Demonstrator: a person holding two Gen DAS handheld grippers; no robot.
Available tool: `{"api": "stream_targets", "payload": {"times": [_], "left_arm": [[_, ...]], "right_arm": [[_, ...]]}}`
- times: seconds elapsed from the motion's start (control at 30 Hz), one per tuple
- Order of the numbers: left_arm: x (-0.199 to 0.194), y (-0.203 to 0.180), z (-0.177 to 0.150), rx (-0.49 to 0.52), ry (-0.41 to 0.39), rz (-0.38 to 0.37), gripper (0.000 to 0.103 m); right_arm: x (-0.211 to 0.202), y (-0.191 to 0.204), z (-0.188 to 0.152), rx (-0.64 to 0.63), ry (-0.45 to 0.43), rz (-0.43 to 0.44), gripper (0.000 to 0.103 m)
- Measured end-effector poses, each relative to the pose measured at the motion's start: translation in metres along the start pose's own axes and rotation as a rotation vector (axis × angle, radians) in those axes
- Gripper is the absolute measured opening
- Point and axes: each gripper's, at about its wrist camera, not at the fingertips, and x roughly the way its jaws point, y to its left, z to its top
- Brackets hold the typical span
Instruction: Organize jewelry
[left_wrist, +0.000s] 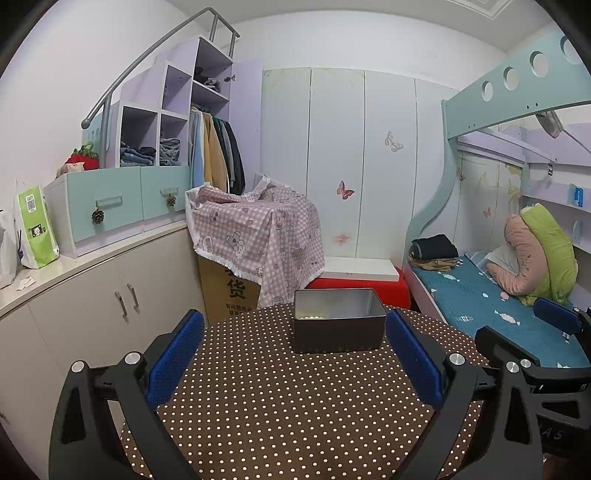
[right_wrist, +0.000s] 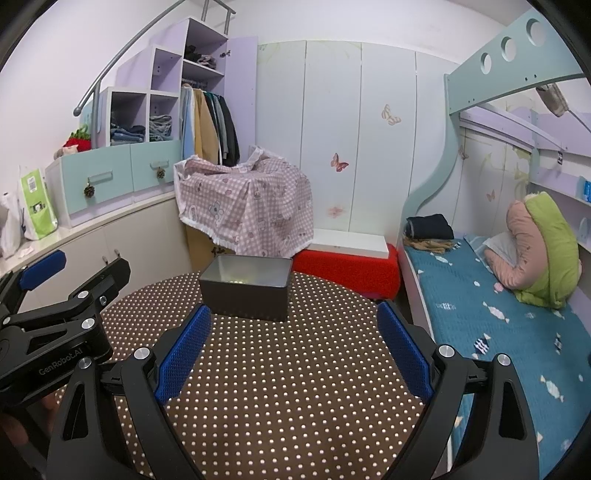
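Observation:
A dark metal tin (left_wrist: 338, 332) stands open on the far part of a round table with a brown polka-dot cloth (left_wrist: 295, 406). Pale beads (left_wrist: 312, 316) lie inside it at the bottom. My left gripper (left_wrist: 295, 362) is open and empty, held above the table just short of the tin. My right gripper (right_wrist: 293, 350) is open and empty too, over the table with the tin (right_wrist: 245, 293) ahead and slightly left. Each gripper shows at the edge of the other's view: the right one (left_wrist: 535, 350), the left one (right_wrist: 55, 295).
A bed with a blue cover (right_wrist: 480, 314) runs along the right of the table. A red box with a white board (left_wrist: 362, 284) and a carton under a pink checked cloth (left_wrist: 258, 236) stand behind the table. White cabinets with a counter (left_wrist: 92, 280) line the left.

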Motion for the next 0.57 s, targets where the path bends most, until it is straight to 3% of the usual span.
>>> {"api": "stream_targets", "payload": {"times": [0.57], "left_arm": [[-0.0002, -0.0004, 0.0015, 0.007, 0.022, -0.006, 0.095]], "right_arm": [[-0.0001, -0.0002, 0.0024, 0.001, 0.003, -0.005, 0.088]]}}
